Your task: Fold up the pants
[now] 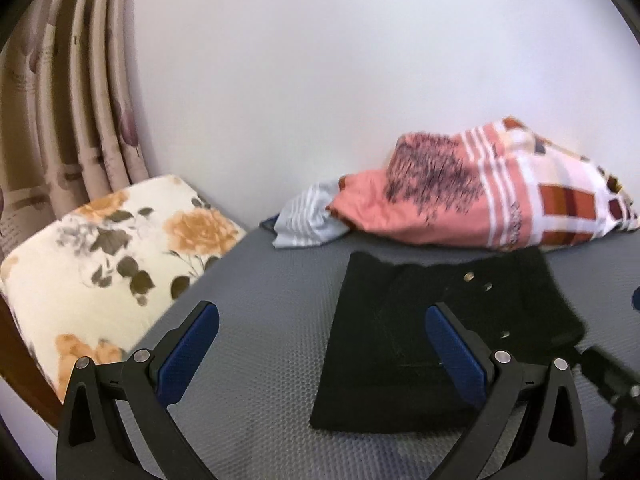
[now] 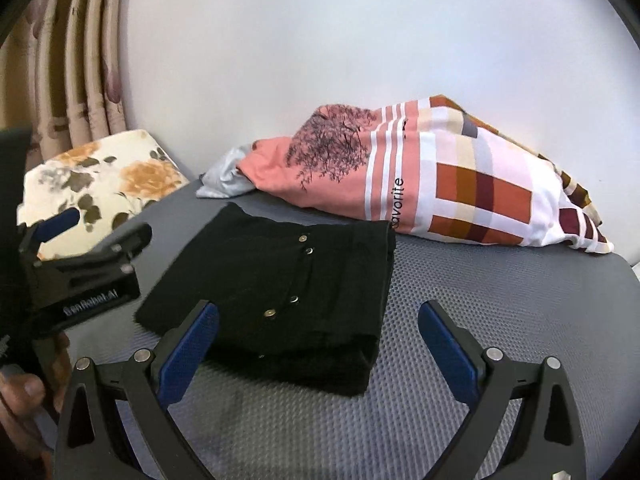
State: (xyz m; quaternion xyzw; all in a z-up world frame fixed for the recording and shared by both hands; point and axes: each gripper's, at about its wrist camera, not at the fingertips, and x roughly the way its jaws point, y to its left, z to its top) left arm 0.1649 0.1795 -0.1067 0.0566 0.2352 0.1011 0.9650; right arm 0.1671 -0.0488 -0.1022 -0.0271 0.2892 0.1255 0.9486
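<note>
Grey textured mat spans scene, white wall behind. Patterned curtain far left. Pink-and-plaid bedding heap at far edge of mat; floral cushion at left edge. Black pants, folded into compact rectangle with metal snaps up, lie flat mid-mat, near bedding but apart from it. Left gripper: jaws spread, empty, right finger above pants. Right gripper: jaws spread, empty, just near of pants.

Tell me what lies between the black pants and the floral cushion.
Only bare grey mat lies between the pants and the cushion, shown in the left wrist view.
</note>
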